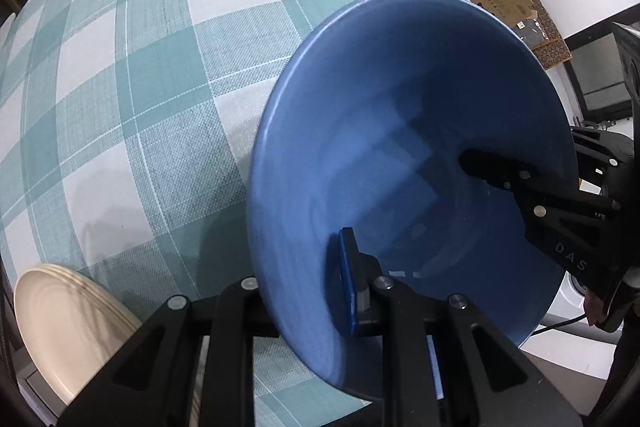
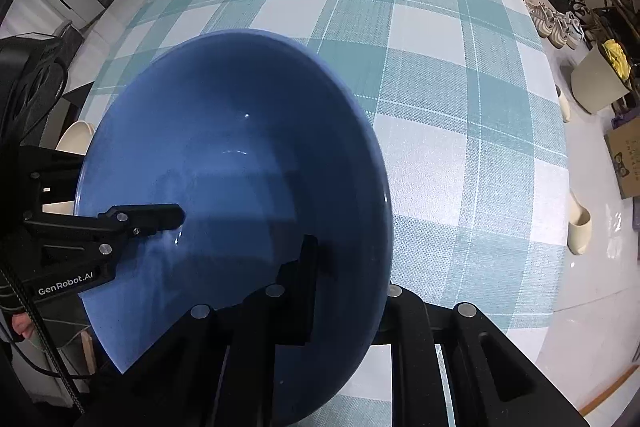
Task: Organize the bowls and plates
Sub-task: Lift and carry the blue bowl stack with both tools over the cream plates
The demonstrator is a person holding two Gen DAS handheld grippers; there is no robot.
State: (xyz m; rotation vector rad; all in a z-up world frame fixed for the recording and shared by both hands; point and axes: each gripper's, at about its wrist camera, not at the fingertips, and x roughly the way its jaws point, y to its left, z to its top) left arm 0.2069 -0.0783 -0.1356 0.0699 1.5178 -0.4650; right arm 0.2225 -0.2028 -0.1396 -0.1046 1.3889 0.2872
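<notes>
A large blue bowl (image 1: 408, 163) was held up above a desk (image 1: 160, 75) covered w/ a teal-and-white checked cloth, tilted so its inside faced both cameras. It was gripped at two places on its rim. The left tool (image 1: 308, 283) was clamped on the near edge of the rim, one blue-padded finger (image 1: 347, 283) inside the bowl and its partner outside, mostly hidden behind the wall. The right tool (image 2: 352, 267) was clamped on the rim likewise, one finger (image 2: 306, 267) inside, the other outside and largely hidden. In each view the opposite tool was seen reaching in from the side.

A cream plate (image 1: 68, 331) was seen at the near left of the desk, well apart from the bowl, partly cut off by the frame. Boxes, shoes and slippers were seen on the floor beyond the desk.

Judged from its glossy shine, the bowl was prob. glazed ceramic: stiff, fairly heavy, slippery and breakable if dropped. The thin rim gave the only real hold; w/ two grips on opposite sides the weight was shared, and a firm pinch deep over the rim was judged safest. Setting down would call for a slow, level descent.
</notes>
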